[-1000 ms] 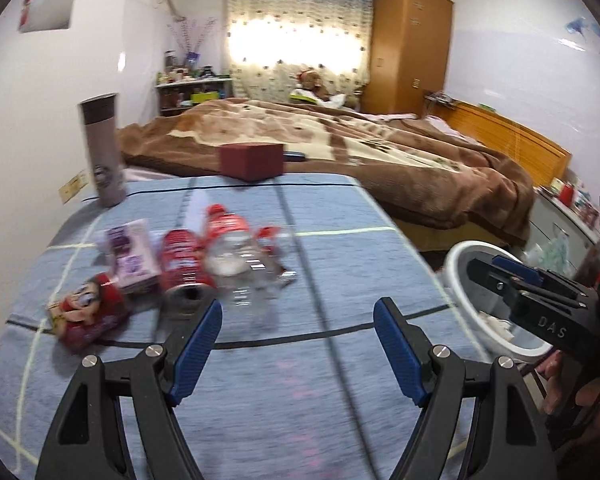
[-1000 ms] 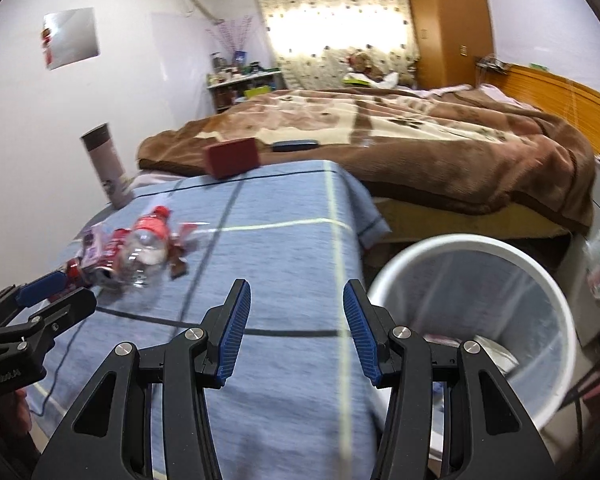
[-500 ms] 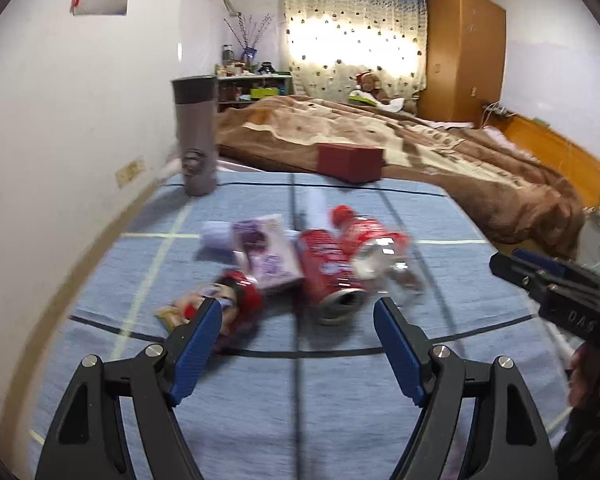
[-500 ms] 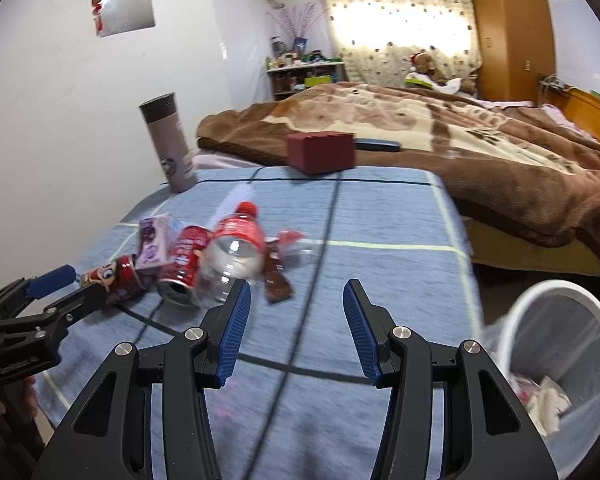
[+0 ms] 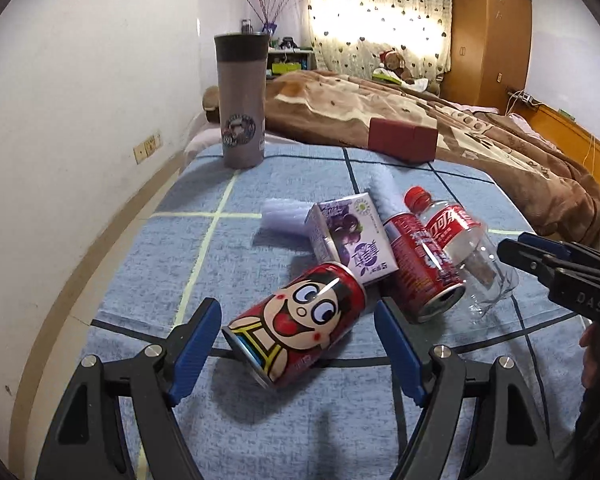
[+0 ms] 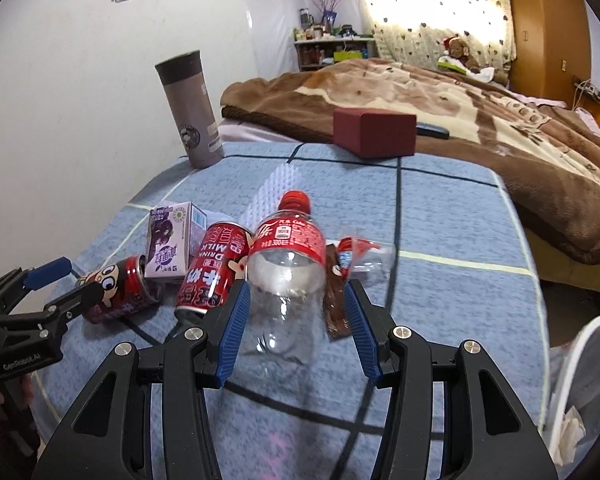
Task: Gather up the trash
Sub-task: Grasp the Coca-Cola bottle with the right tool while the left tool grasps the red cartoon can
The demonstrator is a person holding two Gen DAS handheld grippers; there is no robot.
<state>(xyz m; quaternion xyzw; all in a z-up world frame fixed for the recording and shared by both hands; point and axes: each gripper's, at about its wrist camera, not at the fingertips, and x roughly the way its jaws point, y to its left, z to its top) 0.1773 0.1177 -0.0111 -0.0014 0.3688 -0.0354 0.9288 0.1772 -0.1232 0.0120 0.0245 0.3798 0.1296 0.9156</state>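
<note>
Trash lies in a cluster on the blue cloth. A red cartoon-face can [image 5: 296, 322] lies on its side between the fingers of my open left gripper [image 5: 298, 340]. Behind it are a purple juice carton [image 5: 350, 236], a red milk can [image 5: 420, 264] and a clear cola bottle [image 5: 464, 248]. My open right gripper [image 6: 294, 330] straddles the base of the cola bottle [image 6: 286, 264]. A brown wrapper [image 6: 336, 300] and a clear wrapper [image 6: 360, 254] lie by its right finger. The cartoon can [image 6: 116, 290] also shows in the right wrist view, with the left gripper [image 6: 56, 284] at it.
A white trash bin [image 6: 572, 384] stands off the table's right edge. A grey tumbler [image 5: 242, 100] and a maroon box [image 5: 402, 138] stand at the far edge, with a bed behind. A white wall runs along the left.
Both grippers have swung left and moved in on the trash cluster. The left now straddles the cartoon can and the right straddles the cola bottle. The bin has slid toward the right edge.
</note>
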